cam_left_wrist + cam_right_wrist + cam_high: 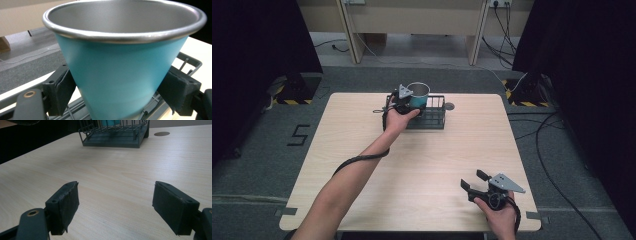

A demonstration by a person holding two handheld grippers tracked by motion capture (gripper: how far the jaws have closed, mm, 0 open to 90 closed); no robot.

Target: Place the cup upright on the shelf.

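Teal metal cup (418, 96) sits clamped in the left gripper (408, 101), its 2 black pads pressed against the sides of the cup, at the far middle of the table just above a dark wire rack (434, 117). In the left gripper view the cup (120, 75) flares upward from a narrow base to a wide rolled steel rim, matte teal outside, bare grey metal inside, standing upright with the rack's wires (186, 63) below and behind it. Rightward, at the near right corner, the right gripper (476, 181) hangs over bare tabletop with its jaws spread wide and nothing between them, well apart from the cup. The table (362, 150) is pale wood-grain laminate with a small round grommet (449, 106) beside the rack. Grey carpet lies around it, cables (552, 150) trail on the right, and black curtains (257, 45) flank both sides.
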